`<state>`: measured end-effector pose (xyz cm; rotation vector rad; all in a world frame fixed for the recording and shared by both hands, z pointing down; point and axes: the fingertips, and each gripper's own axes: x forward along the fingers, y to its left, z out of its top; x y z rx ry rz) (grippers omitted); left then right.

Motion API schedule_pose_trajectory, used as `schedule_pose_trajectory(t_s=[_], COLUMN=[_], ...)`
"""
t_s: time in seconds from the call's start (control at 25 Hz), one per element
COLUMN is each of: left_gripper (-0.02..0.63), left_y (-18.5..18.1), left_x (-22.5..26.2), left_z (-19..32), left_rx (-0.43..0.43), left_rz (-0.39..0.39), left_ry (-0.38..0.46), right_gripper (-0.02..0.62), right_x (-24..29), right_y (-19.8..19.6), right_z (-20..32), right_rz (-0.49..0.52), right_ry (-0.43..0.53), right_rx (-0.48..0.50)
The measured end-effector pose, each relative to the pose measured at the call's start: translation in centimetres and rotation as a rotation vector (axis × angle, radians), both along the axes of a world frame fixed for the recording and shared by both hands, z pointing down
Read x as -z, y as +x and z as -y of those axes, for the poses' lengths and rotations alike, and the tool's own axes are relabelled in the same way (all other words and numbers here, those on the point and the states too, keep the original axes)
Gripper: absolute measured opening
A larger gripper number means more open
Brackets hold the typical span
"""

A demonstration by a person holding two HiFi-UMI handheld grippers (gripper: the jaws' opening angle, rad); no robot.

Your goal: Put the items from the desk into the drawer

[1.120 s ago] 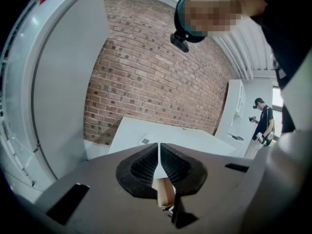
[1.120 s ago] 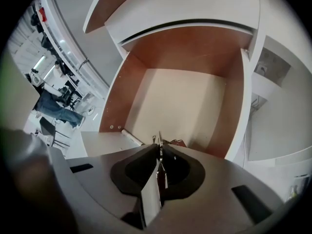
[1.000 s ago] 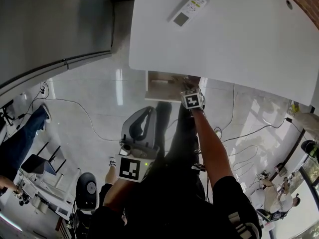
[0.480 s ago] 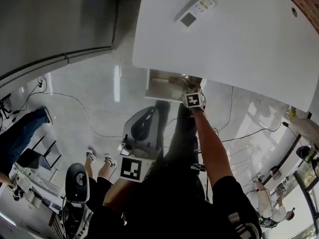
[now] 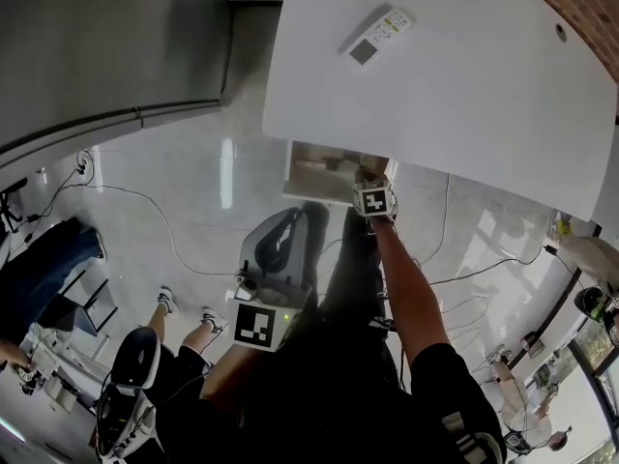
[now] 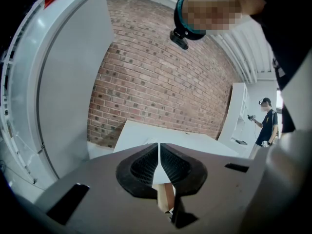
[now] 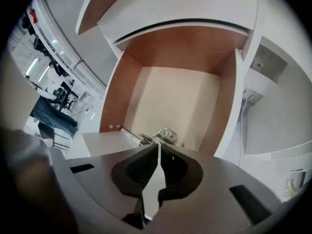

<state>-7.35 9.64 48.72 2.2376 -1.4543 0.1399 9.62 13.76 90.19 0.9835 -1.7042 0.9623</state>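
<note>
The left hand-held gripper [image 6: 159, 149] has its two black jaws pressed together, with nothing between them. Past it lies the flat white bench [image 6: 140, 134], and a red brick wall [image 6: 156, 82] stands behind. A person in dark clothes [image 6: 267, 126] stands far off on the right.

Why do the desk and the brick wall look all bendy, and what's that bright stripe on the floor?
Head view: the wide lens bends the desk edge, and light glares off the shiny floor. Left gripper view: the brick wall bulges and the corners go black. Right gripper view: the drawer sides bow outward, evenly lit.
</note>
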Motion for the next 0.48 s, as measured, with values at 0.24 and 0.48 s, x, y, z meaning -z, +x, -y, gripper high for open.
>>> schedule_pose_trajectory(t_s=[0.24, 0.48], left_gripper=[0.014, 0.014], left_y=[-0.2, -1.0], left_x=[3.1, 7.2], left_z=[0.7, 0.5], left_rx=[0.004, 0.028], left_rz=[0.001, 0.012], left_ry=[0.056, 0.11], right_gripper=[0.002, 0.002], right_x=[5.5, 15.2], right_y=[0.1, -1.5], right_z=[1.0, 1.5], right_rz=[0.04, 0.132], right_ry=[0.059, 0.115], right_rx=[-0.024, 0.023])
